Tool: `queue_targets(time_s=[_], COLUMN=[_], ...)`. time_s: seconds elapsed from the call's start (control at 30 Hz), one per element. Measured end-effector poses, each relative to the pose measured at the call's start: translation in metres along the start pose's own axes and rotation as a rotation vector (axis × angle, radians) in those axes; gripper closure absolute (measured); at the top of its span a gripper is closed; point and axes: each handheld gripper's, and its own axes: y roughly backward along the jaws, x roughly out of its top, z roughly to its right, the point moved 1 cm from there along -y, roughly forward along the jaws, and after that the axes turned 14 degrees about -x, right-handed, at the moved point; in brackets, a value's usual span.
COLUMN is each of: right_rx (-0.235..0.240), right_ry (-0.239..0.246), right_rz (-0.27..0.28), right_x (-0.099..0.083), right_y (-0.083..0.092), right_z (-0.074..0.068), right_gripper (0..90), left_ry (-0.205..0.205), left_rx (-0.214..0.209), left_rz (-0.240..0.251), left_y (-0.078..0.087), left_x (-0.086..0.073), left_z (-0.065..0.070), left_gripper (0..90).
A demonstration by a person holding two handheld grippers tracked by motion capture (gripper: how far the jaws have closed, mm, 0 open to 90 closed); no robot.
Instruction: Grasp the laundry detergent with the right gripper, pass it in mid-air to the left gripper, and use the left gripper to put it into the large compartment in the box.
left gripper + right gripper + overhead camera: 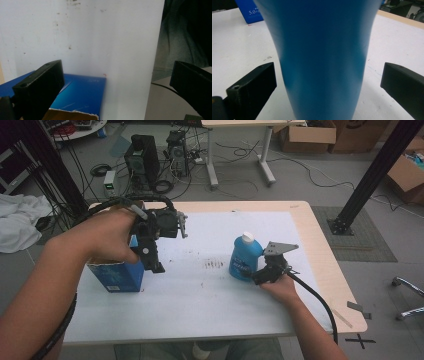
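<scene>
Right gripper (252, 276) straddles blue bottle (244, 257), fingers spread; left gripper (156, 261) points down.

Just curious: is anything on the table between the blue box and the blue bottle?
In the high view, only bare white mat with dark specks separates blue box and blue bottle.

A white sheet (200, 300) is spread over the wooden worktop (325, 250), with dark specks (215, 264) marking its middle. Beyond the worktop, computer towers (142, 160) and tangled cables (235, 155) are seen on the grey floor (300, 185). Cardboard boxes (307, 135) are stacked at the far right, and white cloth (17, 222) is heaped at the left.
</scene>
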Motion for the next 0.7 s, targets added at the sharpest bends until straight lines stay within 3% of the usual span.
queue_targets(time_s=[0.27, 0.7], right_rx=[-0.006, -0.022], right_ry=[-0.009, -0.02], right_rz=[0.04, 0.049], right_x=[-0.0017, -0.0047], right_y=[-0.0052, -0.0089], right_z=[-0.002, -0.0017], right_gripper=[3.7, 14.3], left_ry=[-0.001, 0.0], left_rx=[0.001, 0.0], left_rz=[-0.005, -0.005], left_y=[0.0003, -0.0017], left_x=[0.0023, 0.0019], left_z=[-0.0016, -0.0022], left_gripper=[0.1, 0.1])
